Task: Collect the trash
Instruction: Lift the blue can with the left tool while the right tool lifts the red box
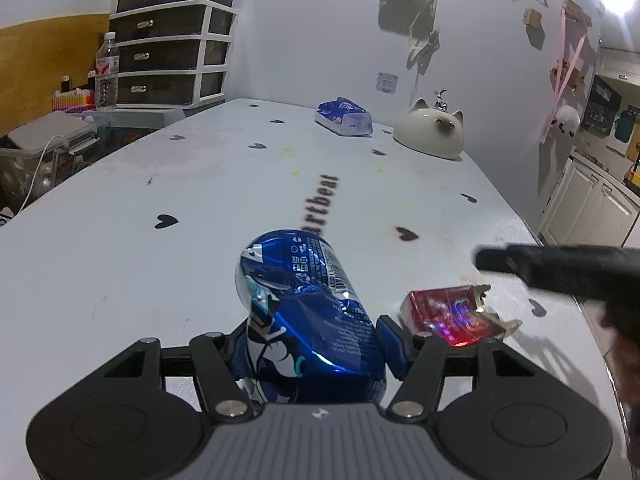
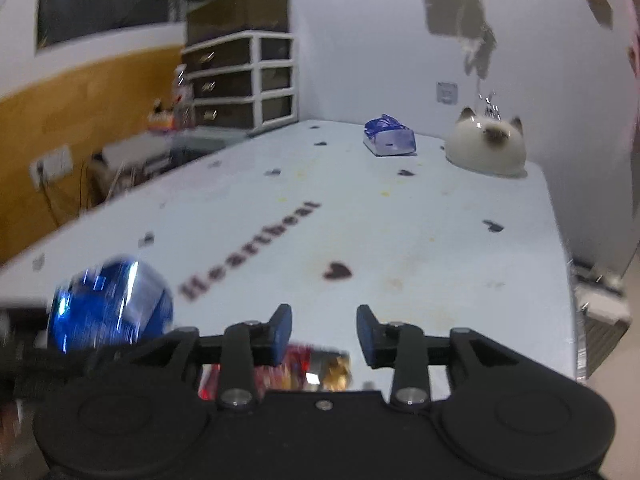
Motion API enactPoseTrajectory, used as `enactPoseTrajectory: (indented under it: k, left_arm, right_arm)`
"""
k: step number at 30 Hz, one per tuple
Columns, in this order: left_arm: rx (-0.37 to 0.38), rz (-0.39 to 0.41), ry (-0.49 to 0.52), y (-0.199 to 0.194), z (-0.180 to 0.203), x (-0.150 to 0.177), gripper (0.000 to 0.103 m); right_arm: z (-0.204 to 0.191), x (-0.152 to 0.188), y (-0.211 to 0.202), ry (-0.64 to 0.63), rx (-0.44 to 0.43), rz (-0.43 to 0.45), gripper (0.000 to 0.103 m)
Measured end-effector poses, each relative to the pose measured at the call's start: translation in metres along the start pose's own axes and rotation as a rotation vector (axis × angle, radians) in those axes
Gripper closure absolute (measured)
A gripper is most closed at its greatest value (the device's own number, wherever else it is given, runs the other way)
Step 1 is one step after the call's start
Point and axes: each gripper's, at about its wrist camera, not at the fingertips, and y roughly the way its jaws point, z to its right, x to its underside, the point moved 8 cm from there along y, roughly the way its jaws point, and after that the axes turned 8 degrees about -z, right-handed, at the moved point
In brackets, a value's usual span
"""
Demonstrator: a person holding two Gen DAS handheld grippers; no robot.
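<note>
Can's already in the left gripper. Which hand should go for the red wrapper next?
The right. The left gripper is shut on the blue can, so it is occupied. The right gripper is open and empty, and hangs over the red wrapper, which shows beneath its fingers.

We see the left gripper (image 1: 316,344): black linkage arms, silver pivot screws, blue finger pads (image 1: 390,342), two round black housings, and a ribbed grey centre plate. Our right gripper (image 2: 324,334) shares these parts, though its body is black throughout.

"Heartbeat" printed on table (image 2: 400,240)
</note>
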Motion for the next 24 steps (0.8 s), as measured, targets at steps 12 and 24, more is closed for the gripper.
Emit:
enactPoseTrajectory:
  k: [12, 24]
  left_arm:
    - [-0.020, 0.020, -0.042, -0.004, -0.015, -0.001, 0.040]
    - [-0.029, 0.040, -0.024, -0.012, -0.012, -0.001, 0.040]
  right_arm:
    - [-0.028, 0.031, 0.007, -0.025, -0.254, -0.162, 0.049]
    - [-0.076, 0.061, -0.018, -0.204, -0.095, -0.157, 0.040]
